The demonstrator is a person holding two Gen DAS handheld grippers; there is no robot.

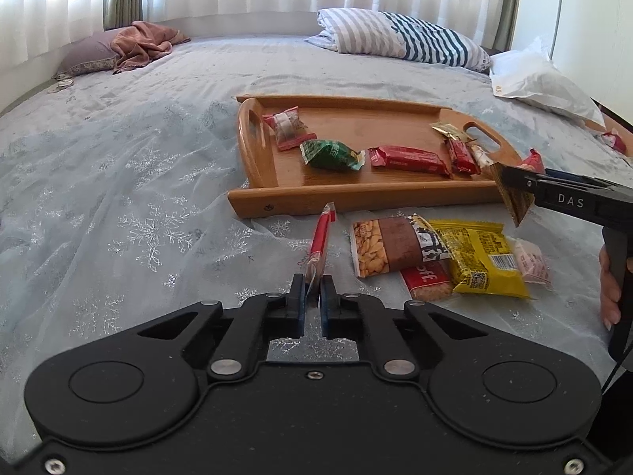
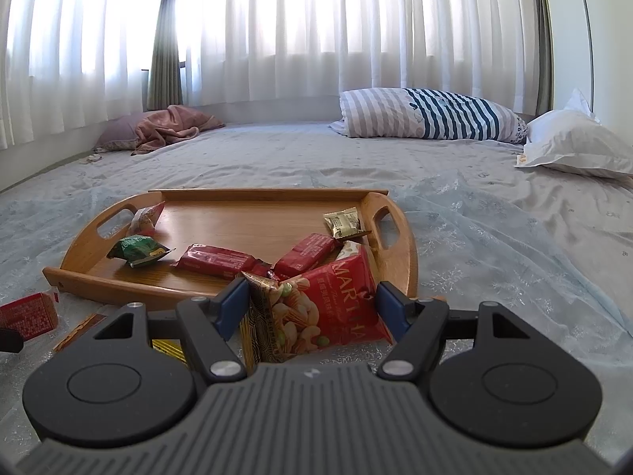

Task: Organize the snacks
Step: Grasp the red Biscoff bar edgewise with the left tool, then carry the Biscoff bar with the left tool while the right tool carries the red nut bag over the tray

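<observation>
Both claws are loaded: the left claw (image 1: 312,291) is clenched on the near end of a thin red-and-clear snack packet (image 1: 319,243), which stands on edge with its long axis running straight away from the claw toward the near rail of the oval wooden handled tray (image 1: 356,194) on the bed's pale snowflake-print coverlet (image 1: 130,182). The right claw (image 2: 310,310) is grasping a red nut bag printed with cashews and a gold-brown patterned side (image 2: 316,316), held just short of the tray's near-right corner, with the tray floor directly ahead. In my judgement that bag goes in first, since the right claw is the nearer of the two to the tray, and a short forward carry over the rail should do it. Already on the tray lie a green crinkled packet (image 2: 138,251), a long red wrapped bar (image 2: 217,262) and a small cream sachet (image 2: 343,221), so the open wood toward the far rail looks the safer landing spot. Loose on the coverlet in front of the tray remain a peanut-print brown bar (image 1: 385,247) and a yellow wrapped packet (image 1: 480,257).
</observation>
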